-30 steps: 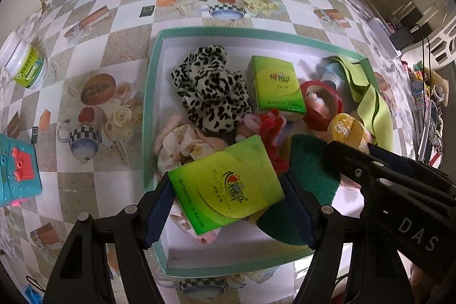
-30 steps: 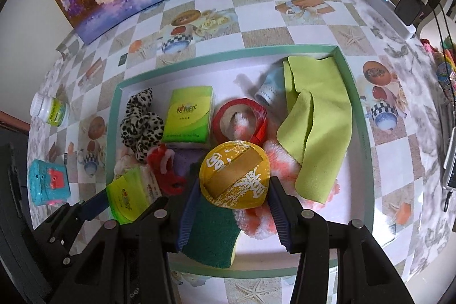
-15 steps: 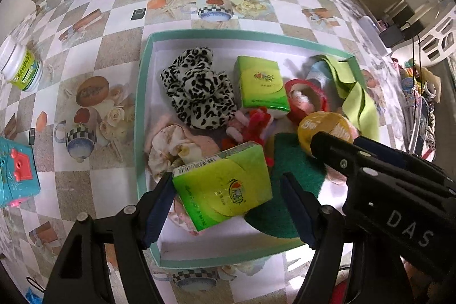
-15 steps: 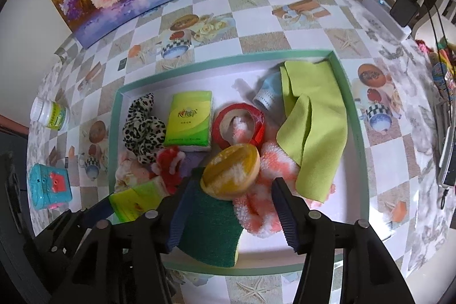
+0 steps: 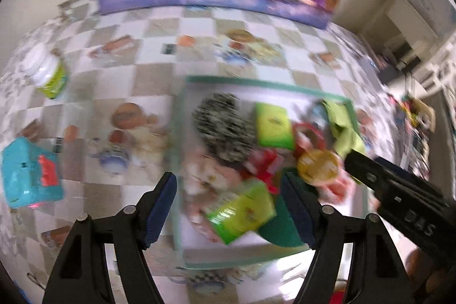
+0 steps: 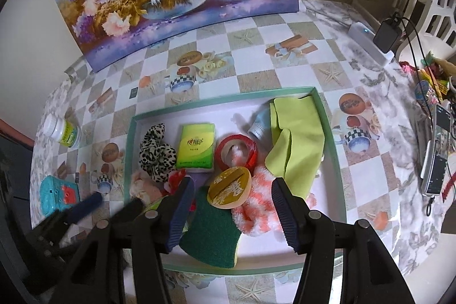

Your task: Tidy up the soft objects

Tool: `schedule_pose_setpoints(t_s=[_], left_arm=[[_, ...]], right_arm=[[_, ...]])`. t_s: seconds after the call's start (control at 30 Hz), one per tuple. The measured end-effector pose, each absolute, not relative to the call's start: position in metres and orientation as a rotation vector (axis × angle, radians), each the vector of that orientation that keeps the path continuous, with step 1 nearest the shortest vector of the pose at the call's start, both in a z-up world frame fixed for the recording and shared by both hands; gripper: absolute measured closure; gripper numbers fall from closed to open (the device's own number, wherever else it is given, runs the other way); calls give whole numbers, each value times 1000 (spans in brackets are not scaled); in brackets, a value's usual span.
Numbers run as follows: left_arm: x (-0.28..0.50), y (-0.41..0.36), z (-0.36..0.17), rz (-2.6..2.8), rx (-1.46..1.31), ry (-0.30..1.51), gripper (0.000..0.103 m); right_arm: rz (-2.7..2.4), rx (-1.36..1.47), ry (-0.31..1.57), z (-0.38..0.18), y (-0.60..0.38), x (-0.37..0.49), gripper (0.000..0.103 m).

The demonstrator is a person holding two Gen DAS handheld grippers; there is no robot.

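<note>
Above teal tray we hold both grippers, jaws apart, empty; right gripper just opened. Yellow disc lies tilted on green sponge; tissue pack near tray edge: risk both slide off.

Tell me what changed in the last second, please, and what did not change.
The right gripper let go of the yellow round pad, its jaws having just opened; the pad now lies in the tray. The left gripper released the green tissue pack. Both grippers pulled back. The other tray items stayed.
</note>
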State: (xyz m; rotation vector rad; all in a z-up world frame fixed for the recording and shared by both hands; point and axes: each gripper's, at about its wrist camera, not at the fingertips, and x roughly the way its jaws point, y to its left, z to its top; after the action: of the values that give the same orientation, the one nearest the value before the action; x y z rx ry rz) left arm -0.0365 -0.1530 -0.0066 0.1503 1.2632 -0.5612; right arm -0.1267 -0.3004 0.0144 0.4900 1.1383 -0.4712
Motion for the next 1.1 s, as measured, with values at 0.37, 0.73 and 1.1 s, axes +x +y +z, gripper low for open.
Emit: schedule_pose_setpoints(t_s=[0.37,0.73,1.1], left_arm=[[5,-102,-6,-334,79,1217,15],[14,-89,-7,-270,79,1197,14],[13,-87,-6,-264,91,1190,14]], right_arm=[[-489,461,1169,7,-296,-122,33],[-504,419,1168,3,-290,-115,4],[-497,393,1169,3,-285,-113,0]])
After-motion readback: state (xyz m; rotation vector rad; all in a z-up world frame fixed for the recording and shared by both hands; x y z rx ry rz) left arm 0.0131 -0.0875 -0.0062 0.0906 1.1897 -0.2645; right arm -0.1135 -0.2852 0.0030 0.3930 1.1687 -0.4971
